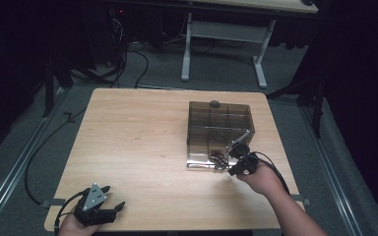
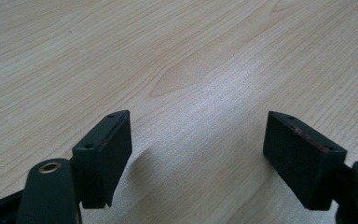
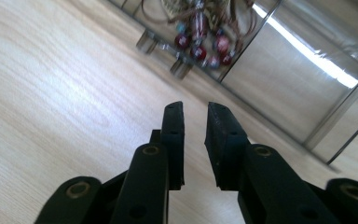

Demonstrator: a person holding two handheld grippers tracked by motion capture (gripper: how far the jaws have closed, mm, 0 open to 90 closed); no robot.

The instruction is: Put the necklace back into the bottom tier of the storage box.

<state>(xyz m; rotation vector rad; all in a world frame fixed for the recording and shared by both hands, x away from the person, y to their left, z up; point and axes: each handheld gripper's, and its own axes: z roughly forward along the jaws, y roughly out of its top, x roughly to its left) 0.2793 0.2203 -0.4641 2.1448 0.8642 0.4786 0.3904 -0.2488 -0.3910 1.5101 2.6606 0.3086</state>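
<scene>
Smoky clear-plastic box (image 1: 220, 129) holds beaded jewellery (image 3: 200, 32); right hand-held gripper (image 3: 195, 116) slightly apart — left hand-held gripper (image 2: 198, 140) wide, empty.

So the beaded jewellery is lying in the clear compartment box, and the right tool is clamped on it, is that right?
Not quite. The beaded jewellery does lie in the clear compartment box, but the right tool is not clamped on it. The right gripper view shows its jaws slightly apart with nothing between them, short of the box.

High view overhead — gripper views low, close, sharing table (image 1: 138, 147)
</scene>
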